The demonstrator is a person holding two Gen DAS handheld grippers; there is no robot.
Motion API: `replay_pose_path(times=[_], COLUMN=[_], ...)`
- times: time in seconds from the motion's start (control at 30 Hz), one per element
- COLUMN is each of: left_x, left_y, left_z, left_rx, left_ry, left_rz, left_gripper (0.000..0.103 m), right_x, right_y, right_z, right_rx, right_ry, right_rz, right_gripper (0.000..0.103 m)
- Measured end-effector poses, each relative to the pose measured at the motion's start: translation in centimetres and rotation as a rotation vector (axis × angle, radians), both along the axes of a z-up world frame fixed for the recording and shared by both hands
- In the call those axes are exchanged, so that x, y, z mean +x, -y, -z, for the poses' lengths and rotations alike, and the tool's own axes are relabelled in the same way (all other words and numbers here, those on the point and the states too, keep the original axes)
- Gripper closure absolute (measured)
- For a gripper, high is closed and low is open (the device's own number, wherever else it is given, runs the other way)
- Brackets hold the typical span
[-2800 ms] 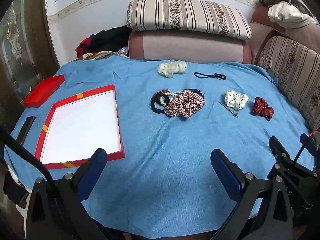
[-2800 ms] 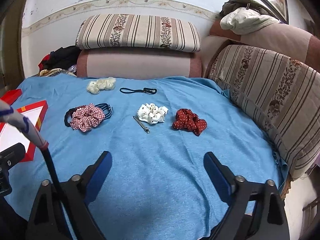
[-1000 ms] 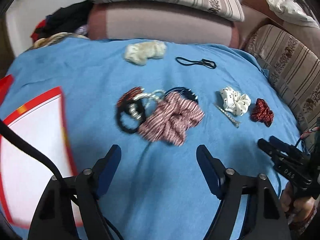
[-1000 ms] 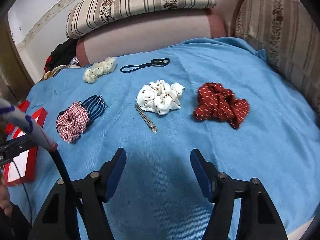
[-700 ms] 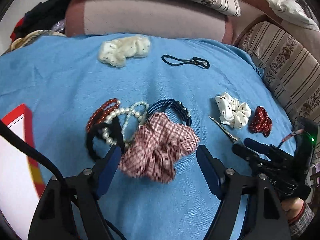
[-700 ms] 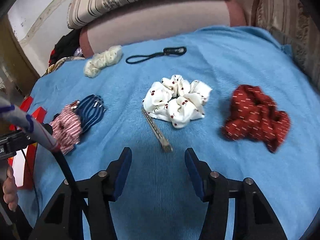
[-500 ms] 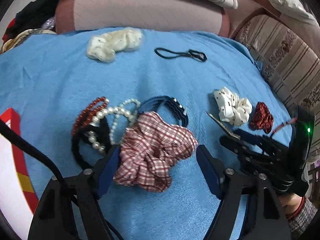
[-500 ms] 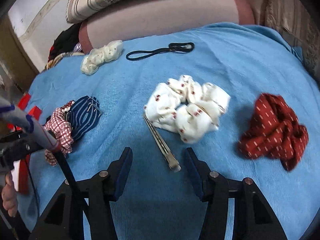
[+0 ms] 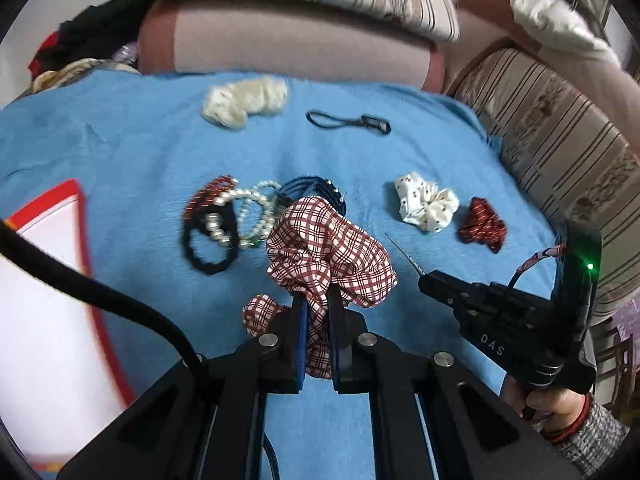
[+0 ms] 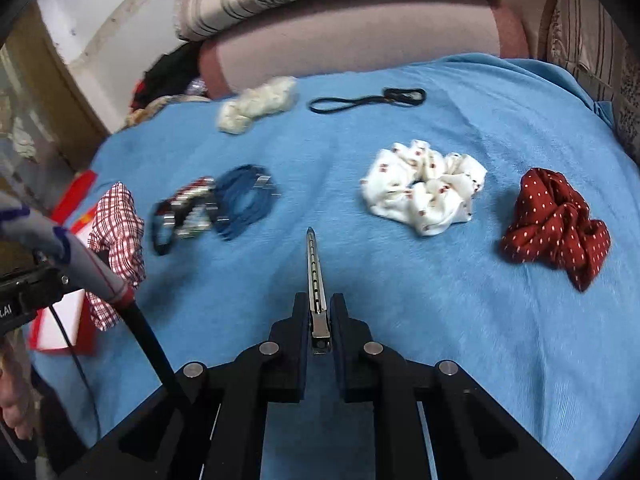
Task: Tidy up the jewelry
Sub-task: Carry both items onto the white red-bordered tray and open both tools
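A red-and-white plaid scrunchie point(image 9: 332, 256) hangs bunched between closed jaws. A slim metal hair clip point(image 10: 313, 272) is pinched at its near end, pointing forward. Pearl strands point(image 9: 244, 216), black tie point(image 9: 208, 248), blue bands point(image 9: 316, 190), white point(image 10: 424, 192) and red dotted point(image 10: 556, 220) scrunchies lie on blue cloth point(image 10: 440, 320).

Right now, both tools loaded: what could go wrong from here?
1. The left tool pinches only a fold of the plaid scrunchie; most of it hangs free and could slip out on the way to the red box.
2. The right tool grips the hair clip by one end; it may pivot or drop.
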State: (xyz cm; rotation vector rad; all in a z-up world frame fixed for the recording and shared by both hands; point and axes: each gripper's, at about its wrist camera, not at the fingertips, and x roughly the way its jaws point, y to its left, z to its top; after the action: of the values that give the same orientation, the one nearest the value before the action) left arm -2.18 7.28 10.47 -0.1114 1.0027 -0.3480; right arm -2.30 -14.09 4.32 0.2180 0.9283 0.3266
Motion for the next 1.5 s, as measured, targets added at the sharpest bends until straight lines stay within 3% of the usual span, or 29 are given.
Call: replay_pose_path(times=[0.23, 0.47, 0.67, 0.87, 1.07, 1.17, 1.37, 1.5], left_x=[-4.3, -7.6, -9.1, -10.1, -10.3, -10.4, -11.3, -12.5], left_y=[-7.7, -17.0, -23.4, -27.6, -29.1, -29.4, -29.0, -28.9], left_z=[-2.5, -1.3, 1.2, 3.4, 4.1, 4.1, 2.8, 1.2], left_rx=[-0.002, 0.130, 0.237, 0.249, 0.225, 0.199, 0.175, 0.162], left_ry=[0.036, 0.024, -0.038, -0.112, -0.113, -0.110, -0.082, -0.047], left_rz=[-0.152, -0.362, -0.497, -0.561, -0.586, -0.604, -0.617, -0.631], left_gripper=[0.095, 0.095, 0.094, 0.094, 0.085, 0.078, 0.067, 0.061], right_x=[-2.3, -2.6, -2.0, -1.9, -2.4, -3.2, -4.5, -4.8], right_y=[-4.6, -14.5, -23.4, -30.5, -33.0, -33.0, -30.8, -27.7], right_z=[-4.0, -6.0, -4.4, -0.6, 0.8, 0.1, -2.7, -3.4], right_rx=[0.066, 0.144, 0.120, 0.079, 0.064, 0.033, 0.039, -0.021], right_ry=[0.040, 0.019, -0.020, -0.092, -0.105, -0.081, 0.021, 0.114], right_rz=[-0.117, -0.310, -0.454, -0.539, -0.565, -0.570, -0.553, -0.424], right_gripper=[0.092, 0.092, 0.092, 0.091, 0.091, 0.089, 0.059, 0.059])
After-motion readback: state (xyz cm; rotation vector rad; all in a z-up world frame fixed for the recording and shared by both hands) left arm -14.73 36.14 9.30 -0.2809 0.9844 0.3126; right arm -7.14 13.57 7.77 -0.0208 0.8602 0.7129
